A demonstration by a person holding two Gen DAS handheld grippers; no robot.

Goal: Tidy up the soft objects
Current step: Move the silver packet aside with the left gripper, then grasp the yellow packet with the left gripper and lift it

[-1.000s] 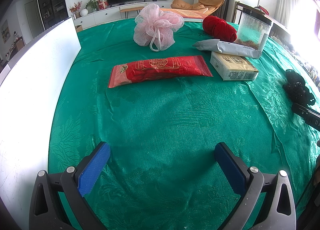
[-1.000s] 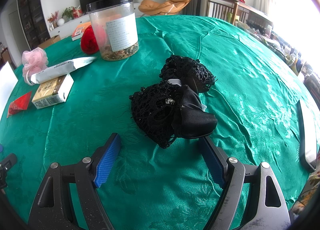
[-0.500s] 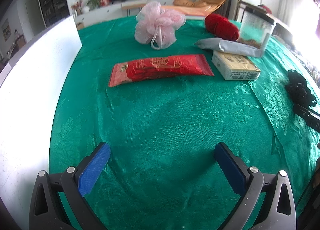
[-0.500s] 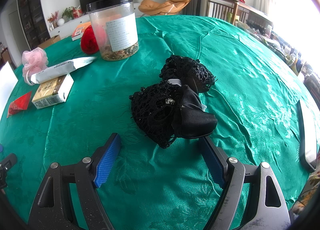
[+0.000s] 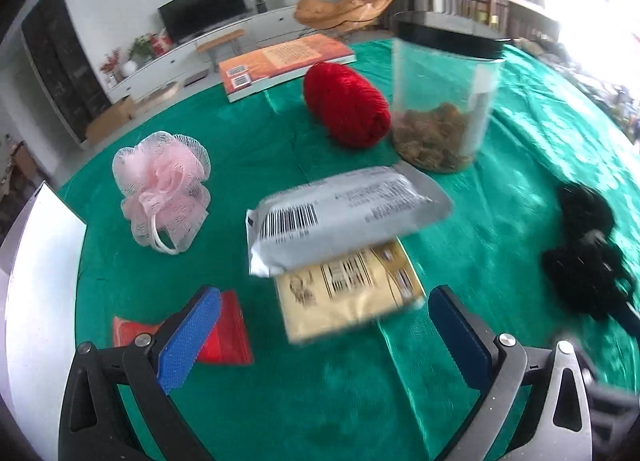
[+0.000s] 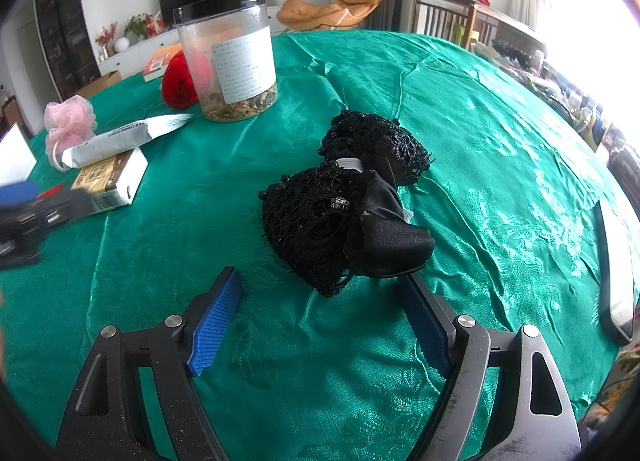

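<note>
My left gripper (image 5: 324, 325) is open and empty, low over the green cloth, just short of a beige box (image 5: 348, 293) with a grey packet (image 5: 344, 217) lying across it. A pink mesh puff (image 5: 164, 189) sits to the left and a red yarn ball (image 5: 348, 105) lies behind. My right gripper (image 6: 320, 321) is open and empty, its jaws just short of a black lace bundle with a satin bow (image 6: 344, 201). That bundle also shows at the right of the left wrist view (image 5: 584, 253). The left gripper shows blurred at the left edge of the right wrist view (image 6: 28, 217).
A clear jar with a black lid (image 5: 440, 101) stands beside the yarn. A book (image 5: 284, 65) lies at the far side. A red packet (image 5: 220, 333) lies under my left finger. A white board (image 5: 36, 285) stands at the left. A dark flat object (image 6: 616, 273) lies at the right edge.
My left gripper has swung forward and to the right, from the red packet to the beige box and grey packet. My right gripper has not moved.
</note>
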